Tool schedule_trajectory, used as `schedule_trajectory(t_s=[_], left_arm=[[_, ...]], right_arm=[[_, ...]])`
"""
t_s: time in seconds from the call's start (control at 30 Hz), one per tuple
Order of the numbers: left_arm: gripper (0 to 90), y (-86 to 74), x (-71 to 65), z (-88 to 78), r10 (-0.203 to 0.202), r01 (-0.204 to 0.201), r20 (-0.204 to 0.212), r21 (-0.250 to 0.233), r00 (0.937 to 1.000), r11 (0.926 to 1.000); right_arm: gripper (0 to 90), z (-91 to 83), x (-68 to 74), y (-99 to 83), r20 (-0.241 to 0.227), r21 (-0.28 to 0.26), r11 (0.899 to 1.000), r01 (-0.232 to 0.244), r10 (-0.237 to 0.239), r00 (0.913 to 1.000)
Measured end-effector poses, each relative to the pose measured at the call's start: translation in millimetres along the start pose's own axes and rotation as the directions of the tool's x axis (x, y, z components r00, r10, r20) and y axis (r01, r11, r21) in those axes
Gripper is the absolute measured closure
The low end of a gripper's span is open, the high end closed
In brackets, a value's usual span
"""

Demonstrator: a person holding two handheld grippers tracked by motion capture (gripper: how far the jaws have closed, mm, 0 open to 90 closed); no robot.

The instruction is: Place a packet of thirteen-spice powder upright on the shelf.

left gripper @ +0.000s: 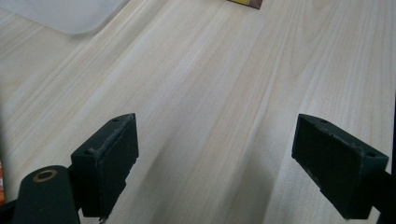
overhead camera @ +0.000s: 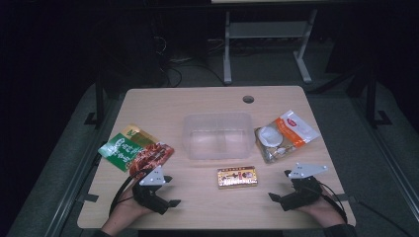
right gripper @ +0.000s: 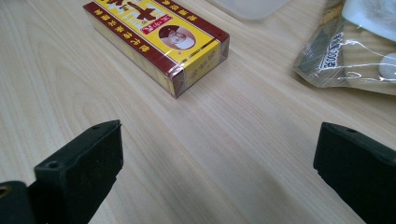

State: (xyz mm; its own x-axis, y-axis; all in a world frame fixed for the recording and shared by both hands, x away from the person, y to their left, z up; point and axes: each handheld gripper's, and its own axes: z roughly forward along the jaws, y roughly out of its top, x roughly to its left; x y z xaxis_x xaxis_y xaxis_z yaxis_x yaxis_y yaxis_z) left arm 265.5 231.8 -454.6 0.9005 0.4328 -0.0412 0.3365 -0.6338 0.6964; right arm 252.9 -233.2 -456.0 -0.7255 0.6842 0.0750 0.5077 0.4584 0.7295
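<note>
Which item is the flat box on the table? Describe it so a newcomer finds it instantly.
Start at the clear plastic tub in the middle of the wooden table. Just in front of it, toward the person, lies the small flat box. Unlike the soft pouches at either side, it is rigid, rectangular, yellow with dark red edges.

a pale wooden table [overhead camera: 197, 106] carries a clear plastic tub [overhead camera: 216, 135], a yellow-and-maroon box [overhead camera: 237, 177], a green-and-red foil pouch [overhead camera: 136, 149] and an orange-and-white packet [overhead camera: 285, 136].

The high view looks forward and down across the whole table [overhead camera: 207, 101]. Each gripper view sits low, close behind its jaws; both share the yellow box [right gripper: 156, 39] ahead.
</note>
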Motion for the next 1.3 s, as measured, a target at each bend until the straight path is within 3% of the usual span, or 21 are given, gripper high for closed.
schedule_trajectory(t_s=[0.37,0.47,0.6,0.63,0.7,0.87,1.07,1.3], left_arm=[[14.3,0.5,0.8,-1.7,-0.005,0.005,-0.001,-0.002,1.0,1.0],[14.4,0.8,0.0,-0.8,-0.018,0.018,-0.001,-0.013,0.9998,0.9998],[14.6,-0.1,-1.5,0.3,-0.016,0.016,-0.002,-0.014,0.9999,0.9998],[14.6,-0.1,-1.5,0.3,-0.016,0.016,-0.002,-0.014,0.9999,0.9998],[14.6,-0.2,-1.2,0.7,-0.016,0.016,0.0,-0.009,0.9999,0.9998],[14.7,0.2,-2.7,1.3,-0.018,0.018,0.004,-0.013,0.9998,0.9998],[14.9,-0.3,-3.5,0.2,-0.017,0.017,0.008,-0.01,0.9998,0.9998],[14.9,0.1,-3.8,0.6,-0.015,0.015,0.01,-0.008,0.9998,0.9999]], right_arm=[[11.0,-2.7,-3.1,0.8,-0.011,-0.027,0.999,-0.026,0.025,0.9996],[27.0,-5.6,-2.9,4.7,-0.023,-0.04,0.998,-0.051,0.05,0.9985],[49.3,-6.9,-5.0,13.4,-0.047,-0.056,0.997,-0.045,0.042,0.998],[49.3,-6.9,-5.0,13.4,-0.047,-0.056,0.997,-0.045,0.042,0.998],[64.6,-4.0,-6.7,19.5,-0.042,-0.06,0.998,-0.037,0.034,0.9985],[87.6,5.6,-10.4,33.3,-0.056,-0.049,0.998,-0.029,0.026,0.9981],[90.0,22.5,-15.5,50.5,-0.036,-0.015,1.0,-0.012,0.012,0.9993],[90.0,44.3,-21.7,60.5,-0.017,0.053,0.998,-0.038,0.039,0.9991]])
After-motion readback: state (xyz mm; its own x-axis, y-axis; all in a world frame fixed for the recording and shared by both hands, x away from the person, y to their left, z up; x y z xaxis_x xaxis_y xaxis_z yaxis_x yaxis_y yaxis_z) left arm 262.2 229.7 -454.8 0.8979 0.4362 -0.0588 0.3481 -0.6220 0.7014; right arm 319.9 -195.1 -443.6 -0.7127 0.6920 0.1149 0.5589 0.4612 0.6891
